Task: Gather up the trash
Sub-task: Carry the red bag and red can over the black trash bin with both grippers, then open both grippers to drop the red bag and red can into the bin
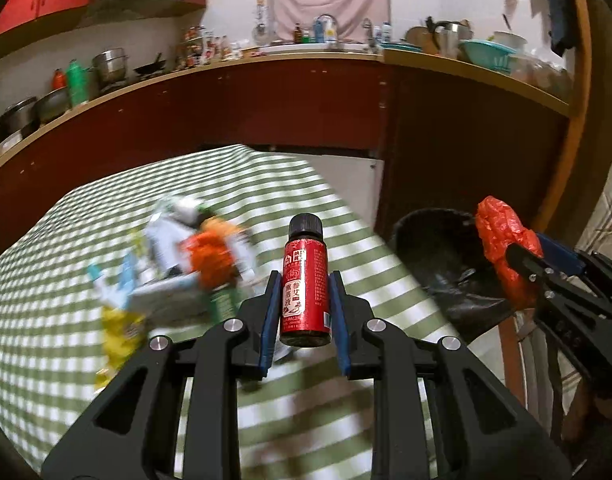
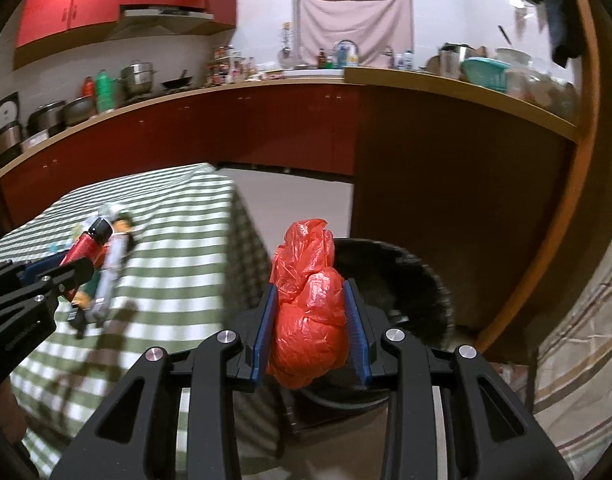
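Clamped upright between the pads of the left claw point(image 1: 304, 280), a small red bottle point(image 1: 305, 288) is held over the striped bench point(image 1: 46, 280), beside the black bin point(image 1: 438, 248). A crumpled red plastic bag point(image 2: 310, 320) is gripped by the right claw point(image 2: 311, 312) directly before the bin's rim.

Table edge: the green-striped table point(image 2: 178, 240) is ending just beside the black bin point(image 2: 418, 280).
Bin mouth: lying open, nothing covering it.
Clutter: 1 trash pile point(image 1: 178, 264) is crowding the table's left part.
Cabinet point(image 2: 446, 168): standing close behind the bin.
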The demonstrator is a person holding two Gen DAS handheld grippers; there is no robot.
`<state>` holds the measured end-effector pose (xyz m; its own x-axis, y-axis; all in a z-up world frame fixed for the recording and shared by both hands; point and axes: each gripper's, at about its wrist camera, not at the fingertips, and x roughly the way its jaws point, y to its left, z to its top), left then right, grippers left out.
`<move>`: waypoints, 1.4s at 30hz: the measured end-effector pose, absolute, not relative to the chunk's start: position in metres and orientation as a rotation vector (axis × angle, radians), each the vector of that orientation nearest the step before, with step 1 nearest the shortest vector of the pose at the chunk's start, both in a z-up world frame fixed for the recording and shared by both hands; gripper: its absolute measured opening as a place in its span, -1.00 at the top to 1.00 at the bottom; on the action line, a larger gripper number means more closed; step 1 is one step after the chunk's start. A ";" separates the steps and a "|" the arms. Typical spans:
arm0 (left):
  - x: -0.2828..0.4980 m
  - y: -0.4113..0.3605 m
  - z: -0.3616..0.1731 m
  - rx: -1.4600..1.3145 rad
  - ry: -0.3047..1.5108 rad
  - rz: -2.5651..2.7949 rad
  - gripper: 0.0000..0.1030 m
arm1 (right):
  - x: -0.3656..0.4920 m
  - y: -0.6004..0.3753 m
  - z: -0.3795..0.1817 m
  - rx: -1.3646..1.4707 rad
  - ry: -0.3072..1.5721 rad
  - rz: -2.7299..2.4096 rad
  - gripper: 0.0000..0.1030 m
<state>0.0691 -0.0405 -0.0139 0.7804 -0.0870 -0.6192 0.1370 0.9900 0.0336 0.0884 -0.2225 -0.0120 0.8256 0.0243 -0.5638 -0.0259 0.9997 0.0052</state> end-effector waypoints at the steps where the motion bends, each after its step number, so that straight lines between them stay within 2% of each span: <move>1: 0.074 -0.048 -0.013 0.082 0.663 -0.133 0.55 | 0.092 -0.227 -0.012 0.000 0.601 0.016 0.34; 15: 0.130 -0.135 -0.036 0.161 0.720 -0.199 0.55 | 0.126 -0.280 -0.038 0.054 0.655 -0.053 0.34; 38: 0.181 -0.180 -0.070 0.174 0.869 -0.197 0.55 | 0.164 -0.313 -0.058 0.094 0.691 -0.051 0.33; 40: 0.183 -0.180 -0.069 0.161 0.870 -0.193 0.46 | 0.167 -0.313 -0.059 0.099 0.700 -0.046 0.29; 41: 0.183 -0.180 -0.068 0.158 0.866 -0.189 0.23 | 0.168 -0.314 -0.060 0.101 0.701 -0.049 0.29; 42: 0.185 -0.180 -0.066 0.159 0.862 -0.189 0.08 | 0.169 -0.314 -0.060 0.101 0.702 -0.050 0.28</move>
